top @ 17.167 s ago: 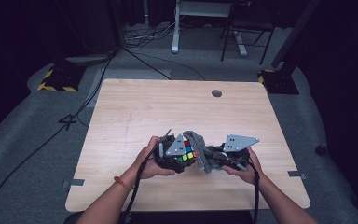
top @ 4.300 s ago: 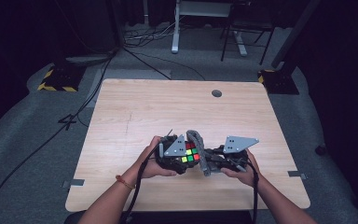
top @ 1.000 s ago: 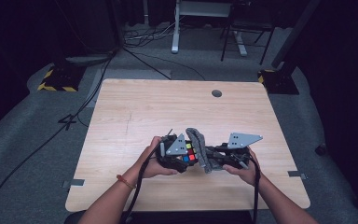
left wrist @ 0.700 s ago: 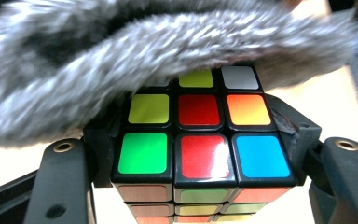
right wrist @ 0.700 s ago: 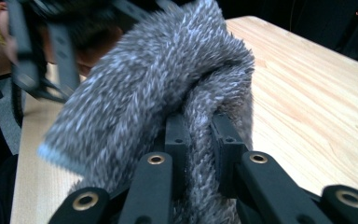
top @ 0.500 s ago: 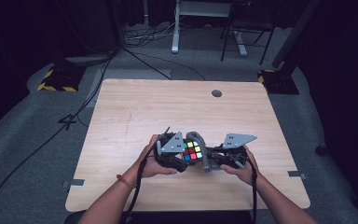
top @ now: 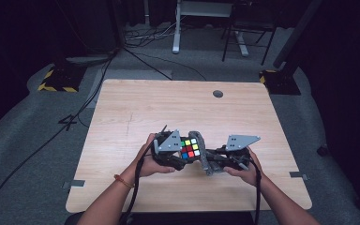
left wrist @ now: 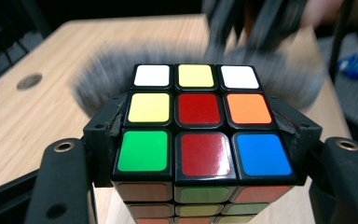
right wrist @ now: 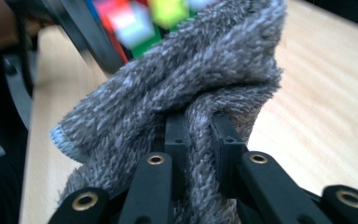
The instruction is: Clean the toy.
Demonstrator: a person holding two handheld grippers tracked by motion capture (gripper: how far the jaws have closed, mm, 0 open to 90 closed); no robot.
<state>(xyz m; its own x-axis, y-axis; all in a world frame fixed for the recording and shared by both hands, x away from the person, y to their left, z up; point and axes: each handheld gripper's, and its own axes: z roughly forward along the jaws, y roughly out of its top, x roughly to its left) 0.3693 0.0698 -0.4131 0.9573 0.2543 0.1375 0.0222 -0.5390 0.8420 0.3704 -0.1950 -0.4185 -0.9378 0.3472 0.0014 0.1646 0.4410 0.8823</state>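
The left gripper [top: 183, 154] is clamping a colour-tiled puzzle cube [top: 189, 149] by its two opposite sides; in the left gripper view its black jaws are pressing against the cube [left wrist: 198, 126] at either flank, just under the top layer. The upward face is showing white, yellow and white tiles along the far row, yellow, red and orange across the middle, and green, red and blue nearest the gripper. The cube is sitting directly between this gripper's jaws, lifted a little off the wooden tabletop [top: 150, 108].

The right gripper [top: 211, 161] is pinching a grey fuzzy cloth [top: 202, 152]; in the right gripper view its jaws are drawn nearly together with a fold of the cloth [right wrist: 186, 98] squeezed between them, the rest bunching up ahead of the fingertips. The cloth is lying against the side of the cube that faces the right gripper, and in the left gripper view it is appearing as a blurred grey mass [left wrist: 102, 79] just beyond the cube's far edge. The two grippers are pointing toward each other, close together, with cube and cloth meeting between them.
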